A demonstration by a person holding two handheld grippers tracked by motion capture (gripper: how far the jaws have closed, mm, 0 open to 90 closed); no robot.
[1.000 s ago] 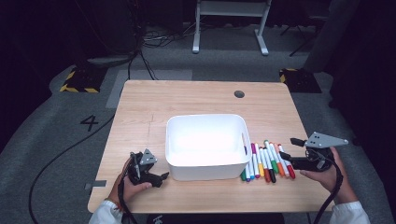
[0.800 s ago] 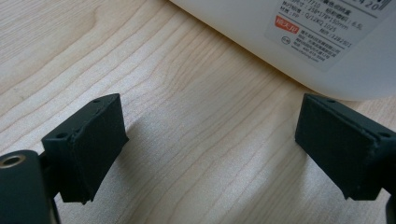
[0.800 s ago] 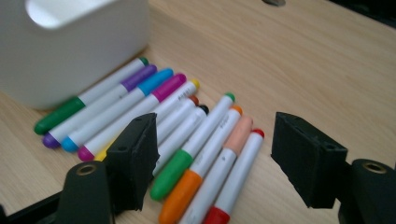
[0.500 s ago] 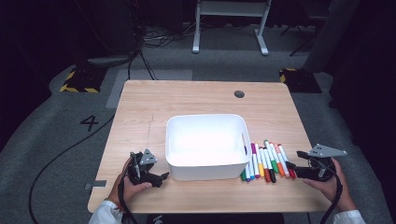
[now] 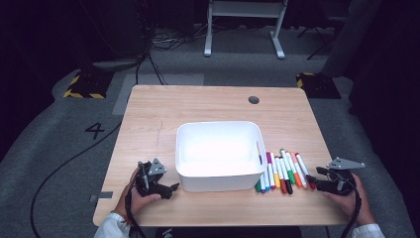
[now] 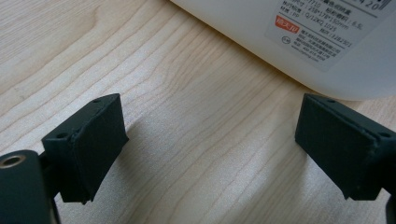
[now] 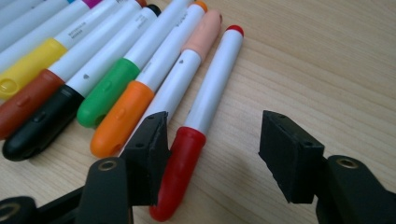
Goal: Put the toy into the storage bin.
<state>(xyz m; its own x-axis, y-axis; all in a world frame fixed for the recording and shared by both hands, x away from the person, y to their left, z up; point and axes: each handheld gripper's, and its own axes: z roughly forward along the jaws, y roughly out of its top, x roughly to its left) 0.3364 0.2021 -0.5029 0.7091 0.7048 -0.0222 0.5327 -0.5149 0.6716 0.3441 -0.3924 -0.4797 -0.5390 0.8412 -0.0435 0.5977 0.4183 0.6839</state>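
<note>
A white rectangular plastic bin sits mid-worktop, nearer the front edge of the light wooden worktop. Just right of it lies a row of white-barrelled markers with coloured caps. The left tool rests near the front left corner, jaws spread wide with bare wood between them, just beside the bin's wall. The right tool is open around the red-capped marker at the row's outer end, one jaw touching its cap.
</note>
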